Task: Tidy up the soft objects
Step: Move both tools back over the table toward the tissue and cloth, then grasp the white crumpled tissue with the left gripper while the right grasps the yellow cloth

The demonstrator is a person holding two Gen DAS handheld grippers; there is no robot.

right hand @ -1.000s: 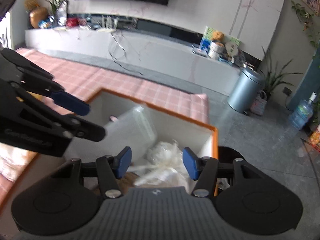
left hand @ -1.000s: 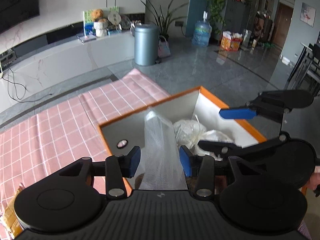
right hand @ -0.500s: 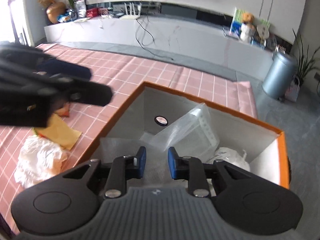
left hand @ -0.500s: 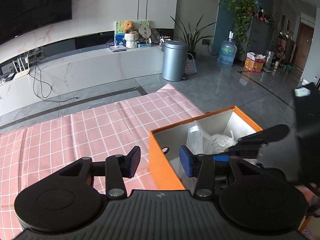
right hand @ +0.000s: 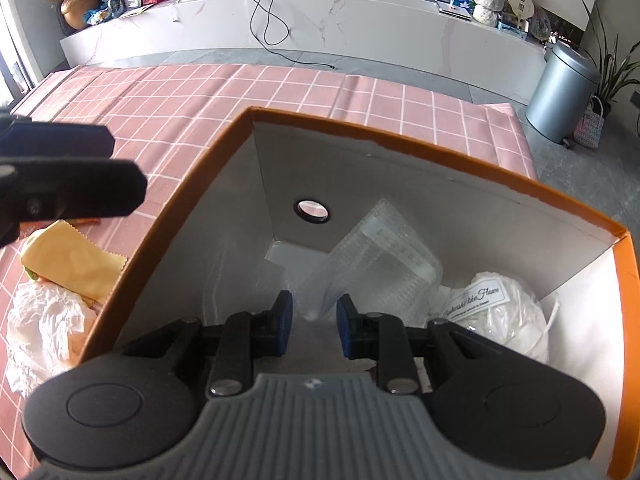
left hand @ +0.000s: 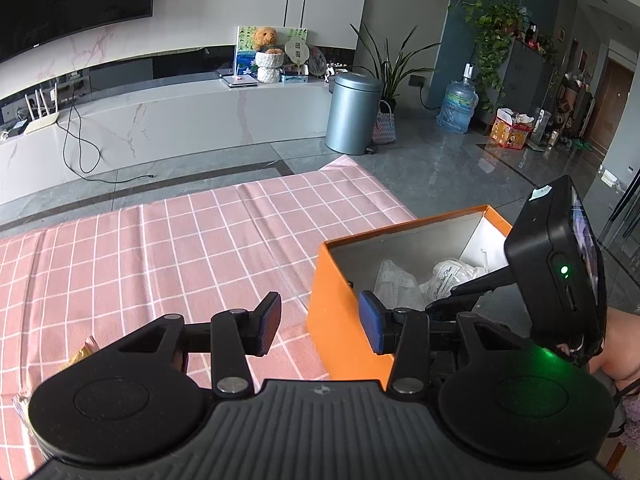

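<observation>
An orange box with grey inner walls stands on the pink checked cloth; it also shows in the left wrist view. Inside lie a clear bubble-wrap bag and a white drawstring pouch. My right gripper is inside the box, its pads narrowed around the bag's lower corner. My left gripper is open and empty, left of the box over the cloth. A yellow cloth and a crumpled white bag lie left of the box.
The pink checked cloth covers the table. Beyond its far edge are grey floor, a metal bin and a white TV bench. A yellow packet edge shows under my left gripper.
My left gripper let go of the clear bag, left the box and moved left over the cloth. My right gripper went down into the box and narrowed around the bag's corner.
</observation>
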